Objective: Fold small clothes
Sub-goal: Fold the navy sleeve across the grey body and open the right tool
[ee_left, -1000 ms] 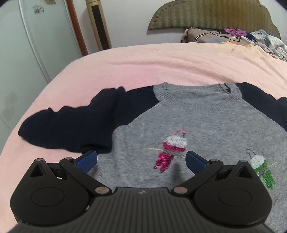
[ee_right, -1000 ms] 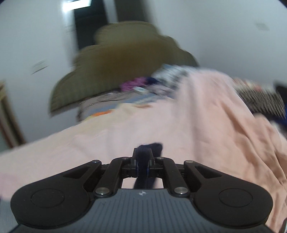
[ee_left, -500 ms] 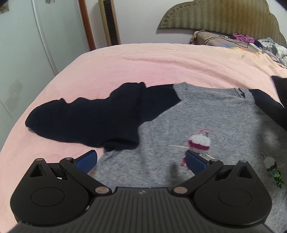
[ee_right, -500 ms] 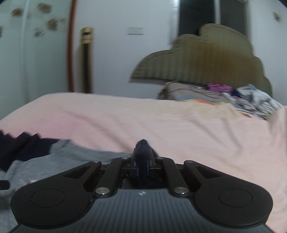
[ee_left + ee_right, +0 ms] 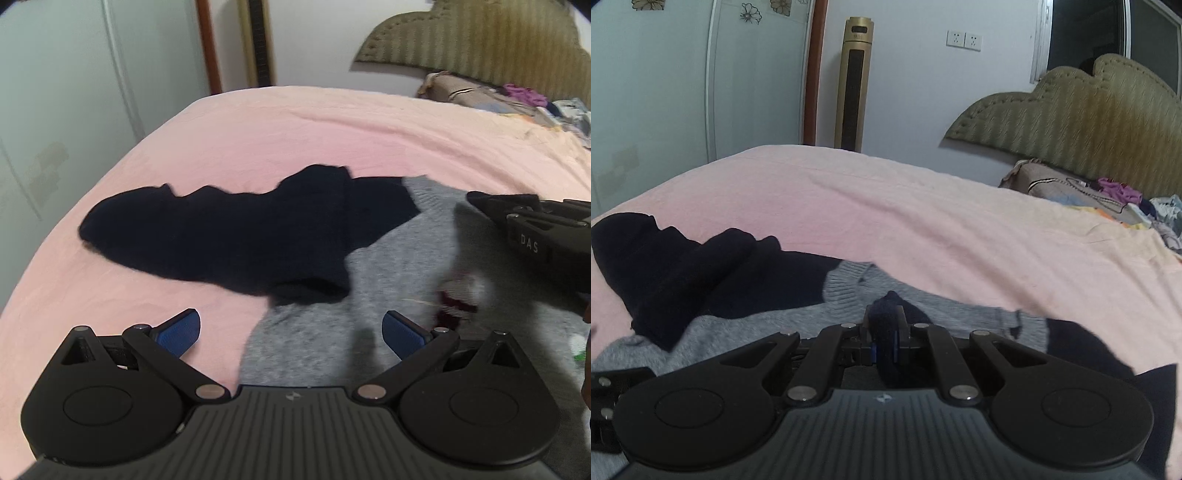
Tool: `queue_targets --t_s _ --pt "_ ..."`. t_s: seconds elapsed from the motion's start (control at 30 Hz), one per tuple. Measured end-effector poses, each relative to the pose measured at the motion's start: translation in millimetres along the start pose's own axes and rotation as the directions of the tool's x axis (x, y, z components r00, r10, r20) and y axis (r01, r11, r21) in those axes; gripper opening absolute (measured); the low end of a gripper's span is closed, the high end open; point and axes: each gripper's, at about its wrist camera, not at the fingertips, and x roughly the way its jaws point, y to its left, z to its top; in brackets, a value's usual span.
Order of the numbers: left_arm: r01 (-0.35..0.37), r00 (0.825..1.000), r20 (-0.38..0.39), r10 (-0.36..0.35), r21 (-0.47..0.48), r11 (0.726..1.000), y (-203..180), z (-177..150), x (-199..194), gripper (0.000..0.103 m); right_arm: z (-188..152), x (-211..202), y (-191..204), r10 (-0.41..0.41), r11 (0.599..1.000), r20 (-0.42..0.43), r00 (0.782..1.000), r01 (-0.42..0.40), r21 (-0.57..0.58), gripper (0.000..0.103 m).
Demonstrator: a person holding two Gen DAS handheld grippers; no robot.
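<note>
Sweater (image 5: 388, 280) lies spread on the bed (image 5: 280, 129), its grey body face up on the pink sheet, neck toward the headboard (image 5: 1082, 110). One navy sleeve (image 5: 229, 236) stretches flat over the sheet to the left, bunched into folds where it joins the shoulder, with its lower edge overlapping the grey body. A red and white sequin figure (image 5: 458, 299) on the chest is blurred in the left wrist view.

Left claw (image 5: 291, 332) hangs released above the sweater's lower left edge, its blue pads (image 5: 177, 332) spread wide, one over the sheet and one over the grey knit; neither visibly touches the cloth.

Right claw (image 5: 884, 343) is clenched on a bunch of navy knit (image 5: 886, 306), which sticks up between the closed pads, over the grey collar (image 5: 849, 284). More navy cloth spreads to the right of that claw on the sheet. In the left wrist view the right claw (image 5: 480, 201) reaches in from the right edge, over the neck of the sweater.

Behind the bed stand a gold tower fan (image 5: 855, 85) and a pale wardrobe (image 5: 665, 85). Pillows and loose clothes (image 5: 1123, 199) are piled by the headboard.
</note>
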Motion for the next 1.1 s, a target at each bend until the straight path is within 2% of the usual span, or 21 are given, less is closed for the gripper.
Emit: queue_targets --t_s 0.33,0.43,0.53,0.73,0.8,0.87,0.93,1.03,1.1 --pt "0.018 1.000 -0.002 -0.018 -0.057 0.998 19 0 2 0.103 -5 24 17 0.037 0.999 -0.056 0.998 -0.037 -0.012 0.008" --pt "0.024 1.000 -0.003 -0.024 -0.076 0.997 24 0 3 0.103 -5 20 19 0.059 0.998 -0.038 0.998 -0.059 0.006 0.008" --pt "0.012 1.000 -0.009 -0.013 -0.085 0.996 28 0 5 0.103 -3 17 28 0.069 0.997 -0.018 0.997 -0.069 -0.033 0.008" --pt "0.003 1.000 -0.015 -0.004 -0.095 0.995 33 -1 6 0.103 -9 33 37 0.068 0.996 -0.095 0.993 -0.073 -0.047 0.011" --pt "-0.001 1.000 -0.015 0.000 -0.095 0.995 35 -2 6 0.103 -7 26 33 0.091 0.996 -0.094 0.991 -0.092 -0.011 0.020" --pt "-0.002 1.000 -0.018 0.000 -0.099 0.995 37 -2 7 0.103 -5 18 26 0.135 0.990 -0.085 0.987 -0.132 0.043 0.046" --pt "-0.004 1.000 -0.018 0.002 -0.103 0.995 38 -1 8 0.103 -7 13 24 0.161 0.986 -0.076 0.984 -0.156 0.061 0.059" --pt "-0.006 1.000 -0.021 0.003 -0.106 0.994 37 -1 9 0.103 -13 20 30 0.139 0.990 -0.125 0.982 -0.139 0.011 0.059" --pt "-0.006 1.000 -0.019 0.004 -0.103 0.995 37 -1 8 0.103 -14 17 31 0.139 0.990 -0.123 0.983 -0.138 0.012 0.059"
